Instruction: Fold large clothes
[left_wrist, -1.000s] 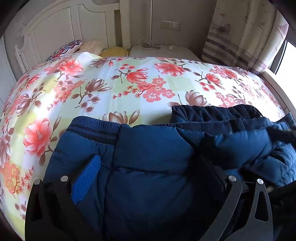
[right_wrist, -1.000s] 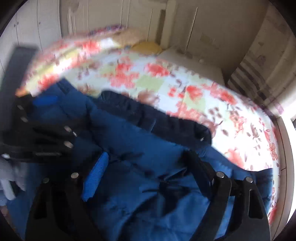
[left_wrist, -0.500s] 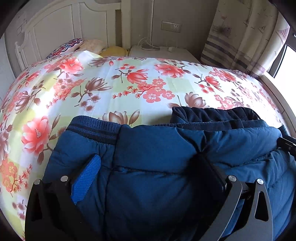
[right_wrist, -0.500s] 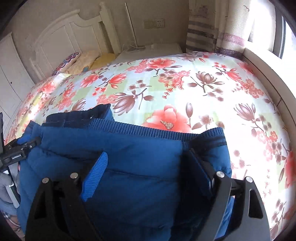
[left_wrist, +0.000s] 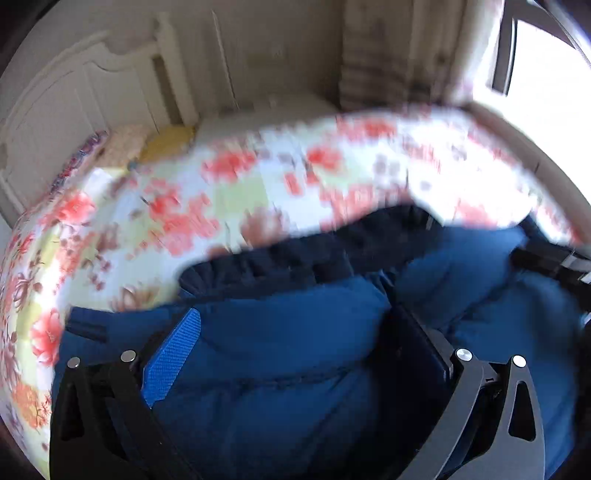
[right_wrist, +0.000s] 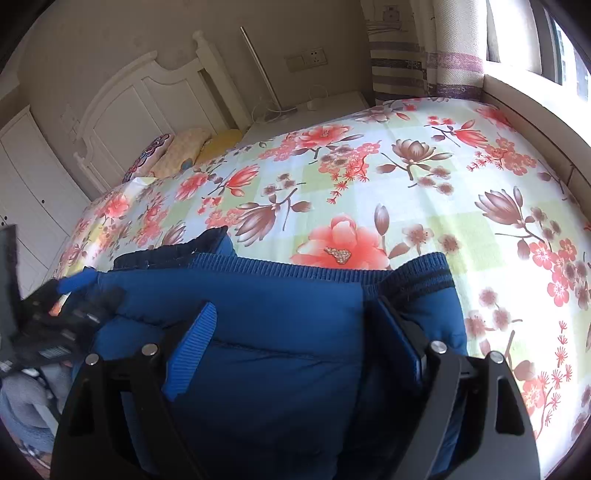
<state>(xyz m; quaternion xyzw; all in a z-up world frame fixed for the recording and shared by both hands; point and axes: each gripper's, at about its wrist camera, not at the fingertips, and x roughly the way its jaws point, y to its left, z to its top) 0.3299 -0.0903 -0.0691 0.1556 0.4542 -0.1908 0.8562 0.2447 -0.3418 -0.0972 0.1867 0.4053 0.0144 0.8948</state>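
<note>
A large blue padded jacket (right_wrist: 280, 332) lies folded on the flowered bedspread (right_wrist: 406, 206), its ribbed hem (right_wrist: 295, 267) facing the headboard. A bunched fold of the jacket fills my right gripper (right_wrist: 291, 306), whose jaws stand wide and pinch it. My left gripper (left_wrist: 293, 314) holds a thick bulge of the jacket (left_wrist: 277, 369) the same way; that view is blurred by motion. Dark navy lining (left_wrist: 332, 251) shows beyond the bulge. The left gripper (right_wrist: 74, 306) appears blurred at the jacket's left end in the right wrist view. The right gripper (left_wrist: 546, 258) shows at the far right of the left view.
A white headboard (right_wrist: 147, 92) with pillows (right_wrist: 177, 151) stands at the far left of the bed. A white nightstand (right_wrist: 332, 107), a striped curtain (right_wrist: 406, 55) and a window ledge (right_wrist: 535, 103) lie behind and right. Bare bedspread stretches beyond the jacket.
The right gripper swept the jacket's ribbed end over, then stayed still. In the last half second the left gripper swung with its fold of jacket, blurring its view.
</note>
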